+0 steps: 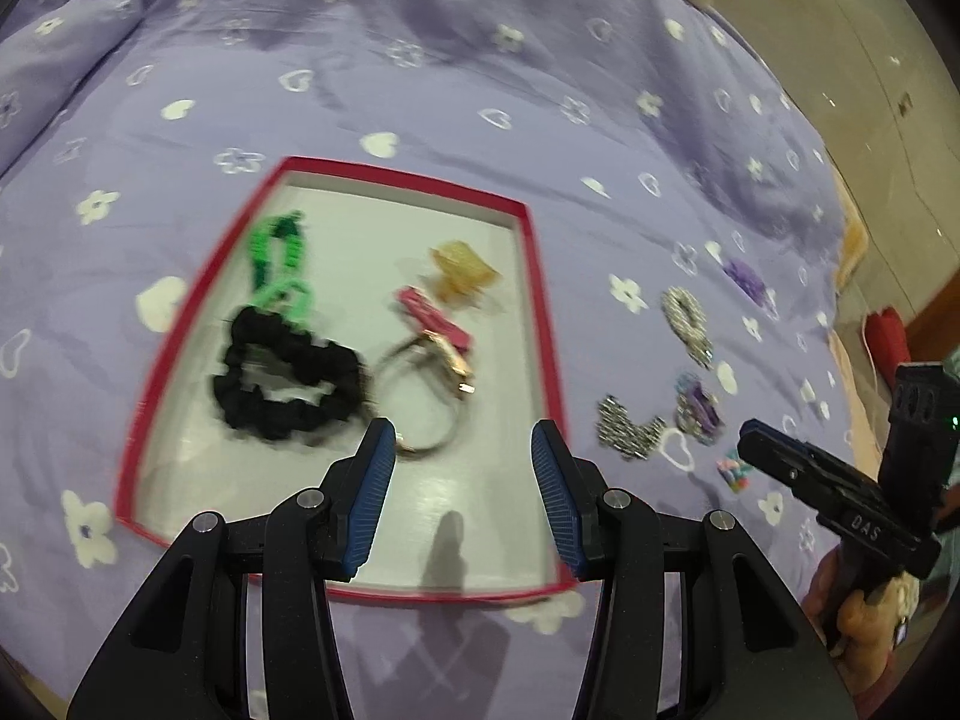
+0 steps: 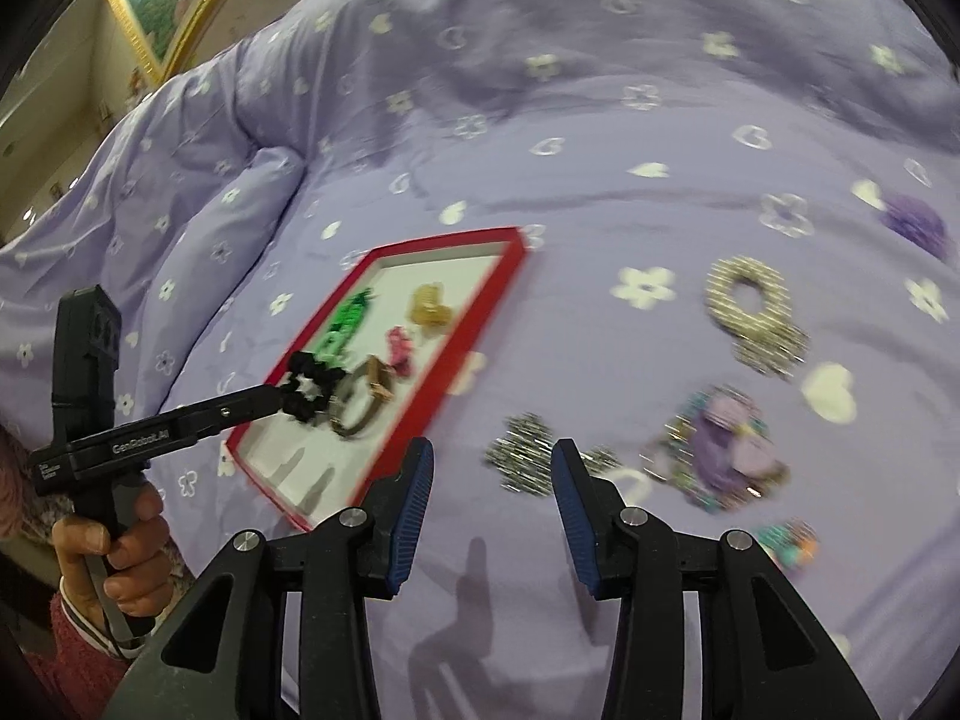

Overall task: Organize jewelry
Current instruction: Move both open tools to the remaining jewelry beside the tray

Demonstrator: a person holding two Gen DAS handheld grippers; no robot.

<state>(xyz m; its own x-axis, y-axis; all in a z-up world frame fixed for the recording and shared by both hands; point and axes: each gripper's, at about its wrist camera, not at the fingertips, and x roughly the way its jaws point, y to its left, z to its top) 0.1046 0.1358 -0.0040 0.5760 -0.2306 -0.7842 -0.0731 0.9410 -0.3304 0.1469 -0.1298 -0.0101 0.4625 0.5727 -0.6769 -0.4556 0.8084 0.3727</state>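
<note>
Left gripper released, empty, over the red tray; right gripper released, near the silver scrunchie lying right of the tray; risk: soft bedding yields, pads may snag the sheet instead.

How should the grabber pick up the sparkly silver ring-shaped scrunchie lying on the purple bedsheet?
Probably best to pinch one side of the silver glittery ring-shaped scrunchie, one finger in its open middle hole and one outside, coming straight down from above. It lies flat on the purple flowered bedsheet, so its band is easiest to reach that way. The right gripper is open and empty.
</note>
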